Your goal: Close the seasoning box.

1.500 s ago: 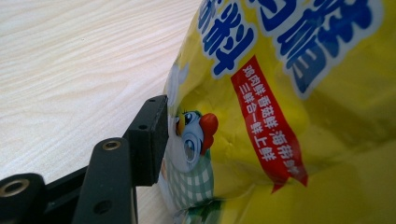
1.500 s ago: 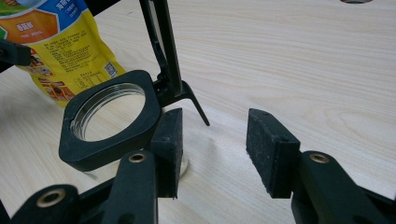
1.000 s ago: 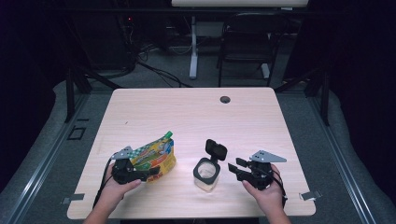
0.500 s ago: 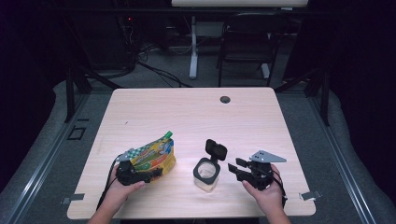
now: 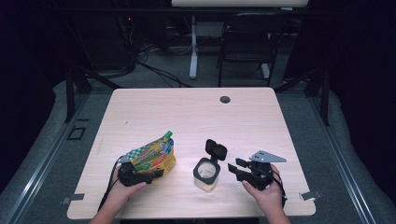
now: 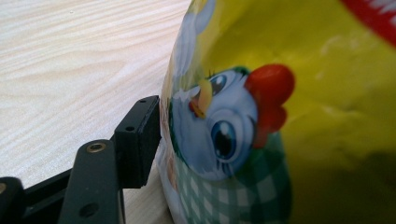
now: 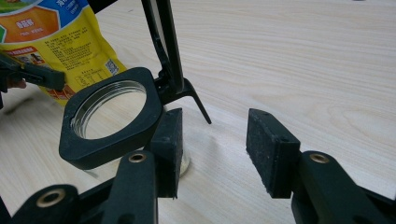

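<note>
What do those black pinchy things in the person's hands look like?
Both are black. The right gripper carries a grey three-cornered plate on top, and its arms have round brass-coloured rivets and flat, rough rectangular pads. A black cable trails from the left gripper. No sleeves show.

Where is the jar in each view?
High view: the jar stands near the table's front edge, between the pouch and the right tool, lid flipped up.
Left gripper view: not in it.
Right gripper view: lower left, its black rim just past the near pad.
Shared landmark: the yellow pouch.
</note>
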### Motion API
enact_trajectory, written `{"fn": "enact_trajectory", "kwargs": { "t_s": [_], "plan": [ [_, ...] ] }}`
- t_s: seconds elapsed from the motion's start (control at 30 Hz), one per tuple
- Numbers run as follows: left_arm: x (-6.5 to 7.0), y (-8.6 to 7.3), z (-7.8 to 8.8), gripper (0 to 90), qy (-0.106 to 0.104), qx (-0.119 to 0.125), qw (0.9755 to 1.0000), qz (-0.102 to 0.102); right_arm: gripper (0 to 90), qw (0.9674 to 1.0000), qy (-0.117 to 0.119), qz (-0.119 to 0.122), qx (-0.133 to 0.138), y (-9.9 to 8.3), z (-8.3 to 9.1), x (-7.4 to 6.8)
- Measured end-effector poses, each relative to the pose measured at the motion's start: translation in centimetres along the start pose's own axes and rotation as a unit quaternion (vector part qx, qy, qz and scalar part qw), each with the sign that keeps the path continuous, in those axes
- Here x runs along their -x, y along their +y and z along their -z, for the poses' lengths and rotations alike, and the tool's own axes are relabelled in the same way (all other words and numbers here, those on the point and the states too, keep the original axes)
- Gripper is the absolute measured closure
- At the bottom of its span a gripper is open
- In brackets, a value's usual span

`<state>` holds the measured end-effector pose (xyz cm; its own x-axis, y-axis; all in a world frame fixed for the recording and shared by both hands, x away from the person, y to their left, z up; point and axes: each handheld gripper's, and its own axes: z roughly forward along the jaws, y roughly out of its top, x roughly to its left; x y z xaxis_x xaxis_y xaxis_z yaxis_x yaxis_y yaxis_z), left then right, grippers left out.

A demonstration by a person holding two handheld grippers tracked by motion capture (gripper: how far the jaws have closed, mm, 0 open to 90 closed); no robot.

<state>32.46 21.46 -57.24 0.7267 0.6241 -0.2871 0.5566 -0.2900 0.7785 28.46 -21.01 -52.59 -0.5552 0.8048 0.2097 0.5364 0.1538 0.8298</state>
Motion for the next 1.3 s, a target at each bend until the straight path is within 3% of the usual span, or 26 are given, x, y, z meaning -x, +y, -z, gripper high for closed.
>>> {"fn": "enact_trajectory", "kwargs": {
  "t_s": [0.2,0.43,1.03,1.3],
  "plan": [
    [0.0,-0.2,-0.2,38.4,0.004,-0.006,1.0000,-0.005,56.4,1.0000,0.000,0.000,-0.001,0.0,0.0,0.0],
    [0.2,-0.4,-0.5,38.2,0.012,0.004,0.9998,-0.019,56.3,1.0000,0.000,0.002,-0.001,0.0,-0.1,0.0],
    [0.0,-1.1,-1.2,36.1,0.019,0.000,0.9996,-0.020,56.3,1.0000,0.000,0.002,-0.001,0.0,-0.1,0.0],
    [0.2,-1.0,-1.3,39.7,0.022,0.004,0.9995,-0.024,56.3,1.0000,0.001,0.002,0.000,0.0,0.0,0.0]
  ]
}}
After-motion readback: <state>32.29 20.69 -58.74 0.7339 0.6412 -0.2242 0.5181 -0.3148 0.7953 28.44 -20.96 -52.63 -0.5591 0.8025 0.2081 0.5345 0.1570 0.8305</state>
